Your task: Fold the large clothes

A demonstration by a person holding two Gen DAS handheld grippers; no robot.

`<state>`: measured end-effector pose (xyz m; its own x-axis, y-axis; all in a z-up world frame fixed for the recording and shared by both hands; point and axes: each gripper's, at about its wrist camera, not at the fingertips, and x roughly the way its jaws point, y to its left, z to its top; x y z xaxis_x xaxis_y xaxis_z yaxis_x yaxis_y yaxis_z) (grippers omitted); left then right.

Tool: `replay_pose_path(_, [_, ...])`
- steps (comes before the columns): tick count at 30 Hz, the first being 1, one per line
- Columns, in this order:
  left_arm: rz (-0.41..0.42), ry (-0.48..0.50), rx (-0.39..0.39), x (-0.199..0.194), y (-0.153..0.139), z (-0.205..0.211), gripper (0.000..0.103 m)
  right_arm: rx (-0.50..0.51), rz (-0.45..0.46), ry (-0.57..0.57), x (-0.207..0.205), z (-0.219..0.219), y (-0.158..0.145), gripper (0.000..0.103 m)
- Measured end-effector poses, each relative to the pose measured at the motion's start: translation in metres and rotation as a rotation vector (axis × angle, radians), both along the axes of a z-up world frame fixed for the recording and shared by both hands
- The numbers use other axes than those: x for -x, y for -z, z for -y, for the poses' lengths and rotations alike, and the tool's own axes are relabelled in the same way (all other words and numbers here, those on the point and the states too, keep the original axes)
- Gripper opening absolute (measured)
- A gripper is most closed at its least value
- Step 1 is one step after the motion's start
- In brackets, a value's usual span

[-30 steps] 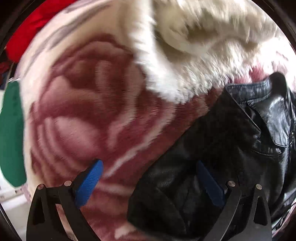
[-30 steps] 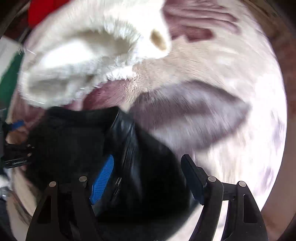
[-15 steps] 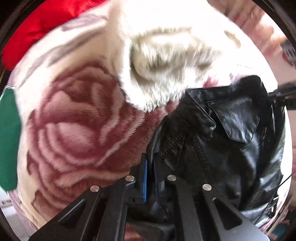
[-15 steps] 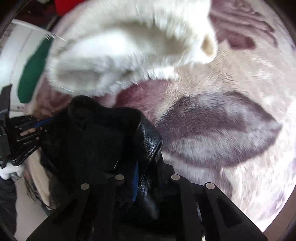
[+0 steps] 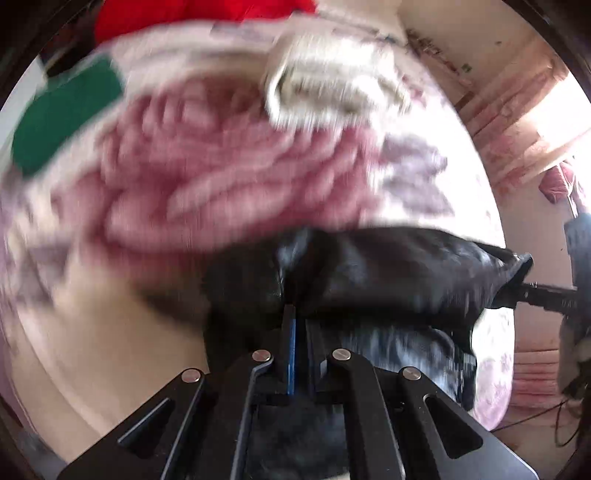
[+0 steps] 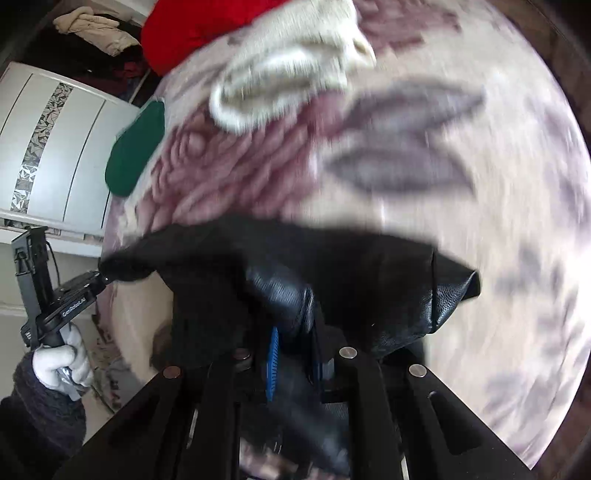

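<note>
Taking the jacket (image 5: 388,273) as the landmark and reading from its left end: the left tool (image 5: 295,325) is pressed together on a bunched fold of the black leather, its blue pad (image 5: 291,354) just showing at the pinch. In the right wrist view the same tool appears at the jacket's far left tip, held by a white-gloved hand (image 6: 61,363). Left of the jacket, at the blanket's edge, lies a green cloth (image 6: 135,144); a white cabinet (image 6: 48,147) stands beyond that.

The jacket itself hangs stretched between the two grips, lifted clear of the rose-patterned blanket (image 5: 221,177) on the bed, as far as the blurred frames let me tell. Its top edge runs roughly level; the body sags below, out of sight behind the tool frames. Beyond the jacket, farther up the blanket, sits a white furry garment (image 6: 288,70), and past that something red (image 6: 192,29).

At the jacket's right end, the right tool (image 6: 291,343) is also clamped on leather, a thick roll of it wedged against its blue pad (image 6: 273,363).

By my judgement the task is at an early stage: the jacket is picked up and spread by two points, but no fold is visible. Left to do: lay it flat on the blanket, bring in sleeves and halves, and likely the furry garment after.
</note>
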<state>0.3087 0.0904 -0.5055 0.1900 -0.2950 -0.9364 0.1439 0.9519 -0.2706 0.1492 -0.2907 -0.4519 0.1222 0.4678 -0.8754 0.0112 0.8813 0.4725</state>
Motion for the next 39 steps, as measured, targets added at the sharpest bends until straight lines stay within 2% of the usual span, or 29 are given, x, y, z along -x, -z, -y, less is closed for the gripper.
replay_pose_path(3, [-0.094, -0.041, 0.016, 0.036, 0.027, 0.001, 0.004, 0.012, -0.054, 0.001, 0.042, -0.005, 0.027, 0.017])
replay_pose_path(6, [-0.18, -0.107, 0.057, 0.064, 0.041, -0.008, 0.004, 0.014, -0.113, -0.029, 0.07, -0.008, 0.049, 0.022])
replay_pose_path(9, [-0.272, -0.185, 0.184, 0.088, 0.042, -0.025, 0.006, 0.035, -0.13, -0.075, 0.086, -0.011, 0.058, 0.047])
replay_pose_path(10, [-0.303, -0.21, 0.217, 0.094, 0.042, -0.03, 0.009, 0.024, -0.125, -0.085, 0.093, -0.01, 0.055, 0.064])
replay_pose_path(11, [-0.323, -0.232, 0.241, 0.099, 0.04, -0.035, 0.026, 0.012, -0.11, -0.094, 0.1, -0.008, 0.05, 0.078])
replay_pose_path(12, [-0.333, -0.257, 0.273, 0.103, 0.037, -0.041, 0.062, 0.001, -0.1, -0.099, 0.106, -0.007, 0.047, 0.084])
replay_pose_path(13, [-0.332, -0.274, 0.301, 0.103, 0.033, -0.046, 0.08, -0.013, -0.092, -0.103, 0.112, -0.003, 0.041, 0.091])
replay_pose_path(14, [-0.323, -0.303, 0.343, 0.1, 0.031, -0.054, 0.087, -0.027, -0.087, -0.102, 0.117, 0.001, 0.036, 0.091])
replay_pose_path(16, [-0.309, -0.355, 0.382, 0.087, 0.028, -0.064, 0.087, -0.068, -0.085, -0.054, 0.126, 0.019, 0.027, 0.091])
replay_pose_path(17, [-0.295, -0.389, 0.377, 0.074, 0.029, -0.071, 0.087, -0.075, -0.089, -0.017, 0.125, 0.028, 0.028, 0.091])
replay_pose_path(20, [-0.253, -0.441, 0.401, 0.039, 0.036, -0.083, 0.087, -0.14, -0.129, 0.209, 0.117, 0.077, 0.035, 0.091])
replay_pose_path(22, [-0.238, -0.47, 0.424, 0.01, 0.048, -0.085, 0.087, -0.186, -0.13, 0.376, 0.105, 0.109, 0.046, 0.091])
replay_pose_path(23, [-0.245, -0.481, 0.41, -0.007, 0.058, -0.082, 0.087, -0.213, -0.122, 0.427, 0.099, 0.117, 0.05, 0.091])
replay_pose_path(25, [-0.206, -0.503, 0.388, -0.023, 0.071, -0.079, 0.078, -0.283, -0.133, 0.533, 0.083, 0.127, 0.068, 0.091])
replay_pose_path(26, [-0.162, -0.489, 0.368, -0.03, 0.074, -0.073, 0.034, -0.314, -0.136, 0.573, 0.078, 0.128, 0.075, 0.086])
replay_pose_path(27, [-0.161, -0.467, 0.349, -0.033, 0.079, -0.068, 0.011, -0.369, -0.112, 0.605, 0.07, 0.126, 0.082, 0.077])
replay_pose_path(28, [-0.156, -0.463, 0.326, -0.035, 0.079, -0.062, 0.011, -0.375, -0.106, 0.605, 0.064, 0.122, 0.085, 0.04])
replay_pose_path(29, [-0.11, -0.465, 0.337, -0.031, 0.07, -0.06, 0.008, -0.352, -0.117, 0.604, 0.061, 0.117, 0.087, 0.022])
replay_pose_path(32, [-0.037, -0.474, 0.366, -0.009, 0.045, -0.064, 0.007, -0.337, -0.043, 0.603, 0.065, 0.111, 0.073, 0.014])
replay_pose_path(35, [-0.041, -0.488, 0.407, 0.029, 0.031, -0.073, 0.007, -0.349, -0.003, 0.589, 0.09, 0.117, 0.067, 0.013])
replay_pose_path(37, [-0.079, -0.503, 0.388, 0.051, 0.042, -0.079, 0.007, -0.331, -0.033, 0.581, 0.107, 0.119, 0.078, 0.013])
replay_pose_path(39, [-0.114, -0.553, 0.379, 0.063, 0.065, -0.085, 0.008, -0.292, -0.068, 0.571, 0.12, 0.118, 0.094, 0.013])
